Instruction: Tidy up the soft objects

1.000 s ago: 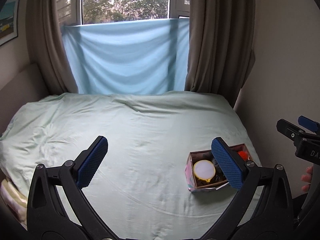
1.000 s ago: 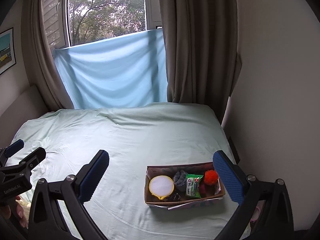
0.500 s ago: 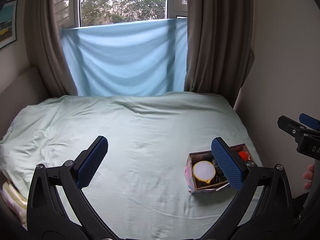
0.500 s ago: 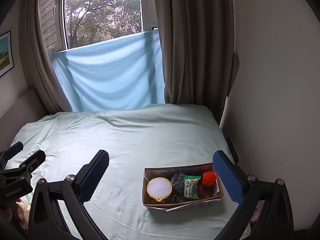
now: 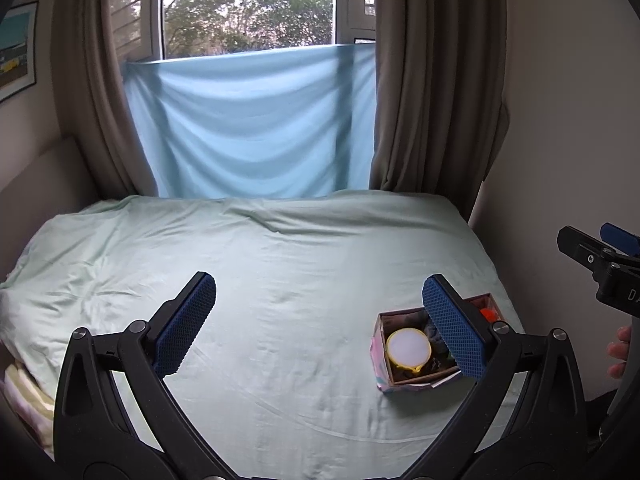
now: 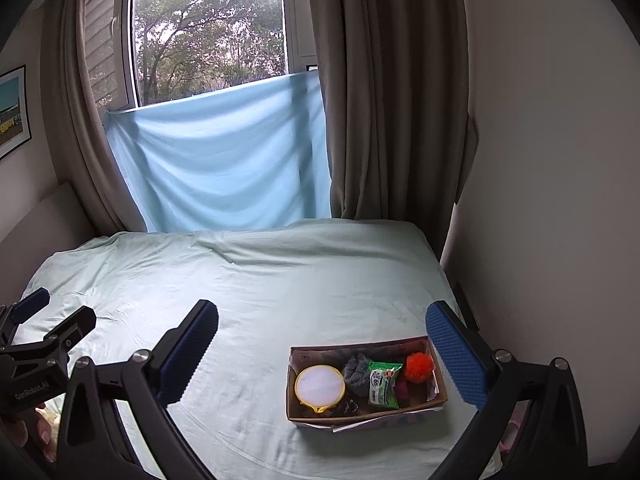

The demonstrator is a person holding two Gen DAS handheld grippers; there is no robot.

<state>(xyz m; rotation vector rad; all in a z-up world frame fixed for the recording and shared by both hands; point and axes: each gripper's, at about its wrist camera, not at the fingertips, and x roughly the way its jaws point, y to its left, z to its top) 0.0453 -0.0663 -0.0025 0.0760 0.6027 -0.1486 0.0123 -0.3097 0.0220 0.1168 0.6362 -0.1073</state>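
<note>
A cardboard box [image 6: 298,360] sits on the pale green bed [image 6: 280,280] near its right front corner; it also shows in the left wrist view [image 5: 376,354]. Inside lie a round white disc with a yellow rim [image 6: 319,386], a grey knitted item [image 6: 356,370], a green packet [image 6: 383,384] and an orange pompom [image 6: 419,366]. My left gripper [image 5: 320,320] is open and empty above the bed's front. My right gripper [image 6: 324,352] is open and empty, above and in front of the box.
A light blue sheet [image 6: 224,152] hangs over the window between brown curtains [image 6: 392,88]. The wall [image 6: 540,160] runs close along the bed's right side. A headboard [image 5: 36,172] borders the left. Striped fabric [image 5: 24,392] shows at the bed's left front edge.
Both grippers have tilted up slightly, so more of the window shows. The box and its contents have not moved. Both grippers stay open.
</note>
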